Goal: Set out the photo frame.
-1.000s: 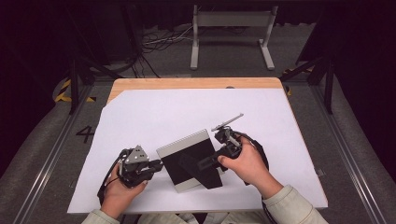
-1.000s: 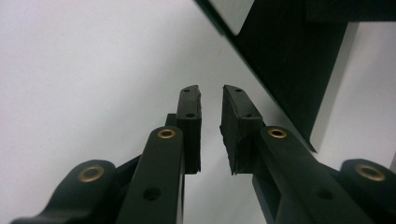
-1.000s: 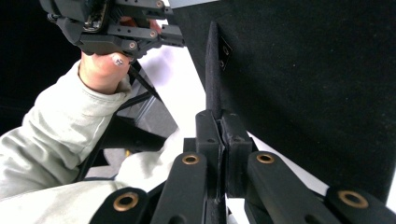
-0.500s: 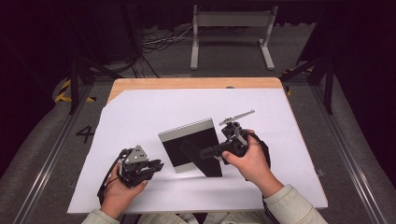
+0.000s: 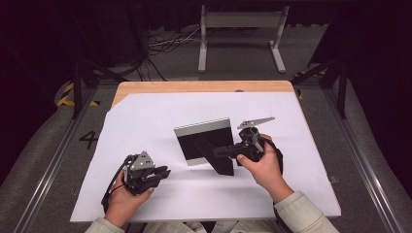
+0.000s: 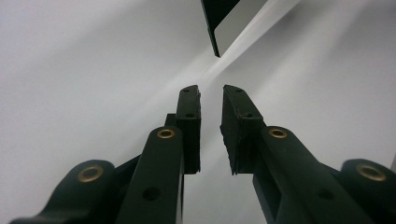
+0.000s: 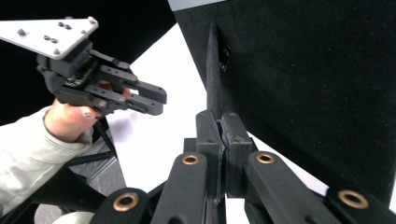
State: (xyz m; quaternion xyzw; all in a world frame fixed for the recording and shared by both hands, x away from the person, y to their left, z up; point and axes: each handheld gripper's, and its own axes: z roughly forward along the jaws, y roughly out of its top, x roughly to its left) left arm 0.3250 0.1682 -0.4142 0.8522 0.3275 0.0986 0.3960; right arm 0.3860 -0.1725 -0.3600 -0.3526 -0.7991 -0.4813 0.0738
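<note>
A picture frame (image 5: 203, 138) stands nearly upright mid-table, its black back and grey edge toward me. Its black fold-out stand (image 5: 222, 164) reaches down to the white sheet. My right gripper (image 5: 219, 152) is shut on that stand. In the right gripper view the jaws (image 7: 219, 120) pinch the thin stand (image 7: 212, 65) beside the frame's back (image 7: 308, 70). My left gripper (image 5: 164, 172) rests on the sheet at the front left, apart from the frame. Its jaws (image 6: 210, 93) are slightly open with nothing between them, and a corner of the frame (image 6: 218, 21) lies ahead.
A white sheet (image 5: 145, 116) covers most of the wooden table (image 5: 194, 86). Beyond the far edge, a metal stand (image 5: 240, 29) and cables lie on the floor. Rails run along both sides of the table.
The frame has gone from lying tilted on the sheet to standing nearly upright, shifted right. My right gripper moved right with the stand in its grip. The left gripper stayed in place.
</note>
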